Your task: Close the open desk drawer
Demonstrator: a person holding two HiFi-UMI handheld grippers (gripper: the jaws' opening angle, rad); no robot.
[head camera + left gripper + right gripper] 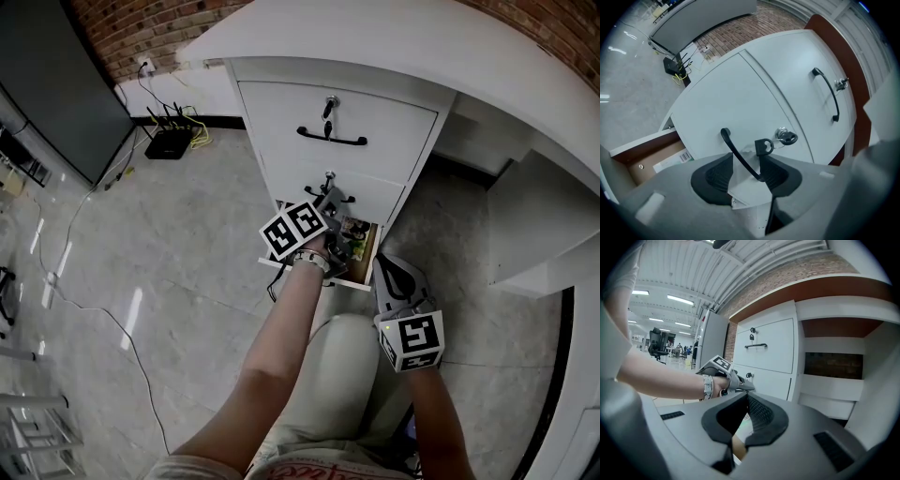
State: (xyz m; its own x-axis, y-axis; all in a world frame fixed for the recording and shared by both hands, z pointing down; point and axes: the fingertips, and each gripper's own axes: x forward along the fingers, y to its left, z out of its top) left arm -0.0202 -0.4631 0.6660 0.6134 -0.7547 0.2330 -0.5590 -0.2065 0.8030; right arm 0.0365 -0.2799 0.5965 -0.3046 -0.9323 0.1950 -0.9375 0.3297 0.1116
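The open drawer (352, 279) is jutting from the desk's (375, 47) bottom toward the person, the left tongs (326, 208) hovering spread astride the black handle (740, 157) above it, the right tongs (389, 270) gaping empty beside its right corner.

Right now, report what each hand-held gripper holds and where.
Nothing clamped: left hand-held gripper straddles the black drawer handle, jaws apart; right hand-held gripper is empty.

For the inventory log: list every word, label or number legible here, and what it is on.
No text reads clearly.
Barcode label on a box in the open drawer: digits too small.
Red print on the shirt: cut off, unreadable.
Packets in the drawer: print blurred.
Marker cubes: square patterns only, no words.
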